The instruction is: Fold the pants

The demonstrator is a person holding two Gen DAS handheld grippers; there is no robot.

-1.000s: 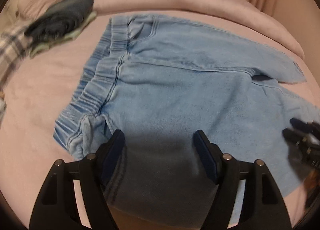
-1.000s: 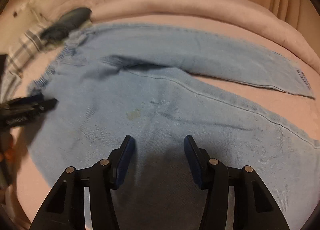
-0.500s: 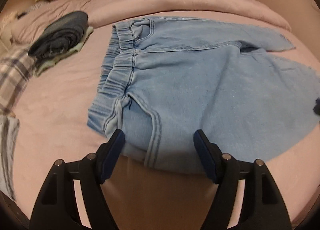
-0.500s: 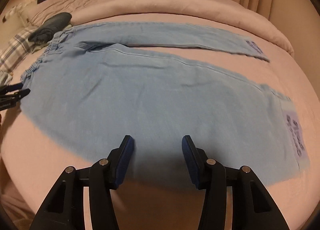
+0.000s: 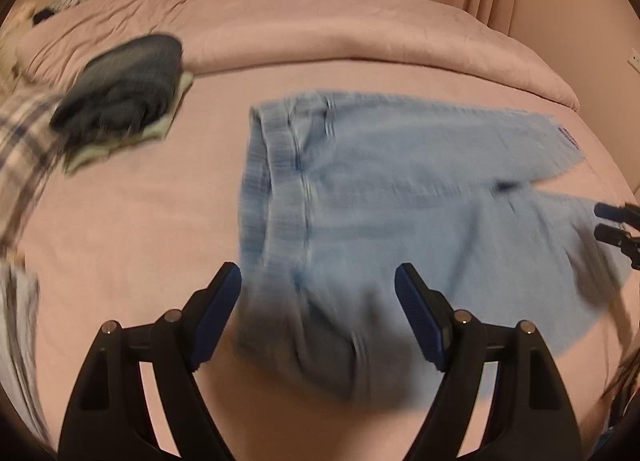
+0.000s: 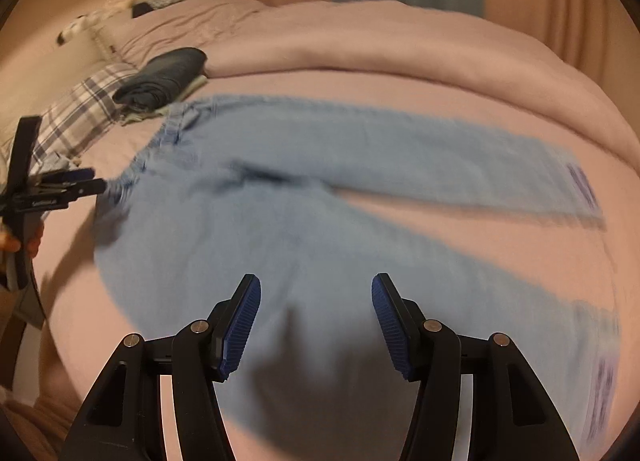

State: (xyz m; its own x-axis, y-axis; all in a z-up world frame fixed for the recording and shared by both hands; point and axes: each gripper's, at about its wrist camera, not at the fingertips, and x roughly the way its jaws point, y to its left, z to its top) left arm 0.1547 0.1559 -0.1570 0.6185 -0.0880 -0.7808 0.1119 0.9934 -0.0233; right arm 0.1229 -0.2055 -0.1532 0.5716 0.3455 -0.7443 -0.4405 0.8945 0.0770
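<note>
Since a second ago both my grippers have pulled back and up from the cloth, so the whole garment now shows rather than only its near edge, and both sets of jaws have just been opening with nothing between them.

The bed (image 5: 120, 221), under a pink cover, carries the work. The light blue denim pants (image 5: 400, 189) lie flat on it, waistband (image 5: 276, 165) to my left, the two legs running to my right and splayed apart in a narrow V. No fold is made yet, by my judgement. Both views are motion-blurred.

A dark folded garment (image 5: 124, 101) sits on a pale cloth beyond the waistband, apart from the pants, with a plaid cloth (image 6: 80, 109) beside it.

My left gripper (image 5: 318, 317) hangs released over the near waist corner; my right gripper (image 6: 316, 325) hangs released over the near leg.

Handling judgement: soft, limp denim of moderate weight, not fragile, likely to sag between grips. I would pinch the near edge at the waistband corner and the near leg's outer seam, where doubled cloth gives the pads purchase.
</note>
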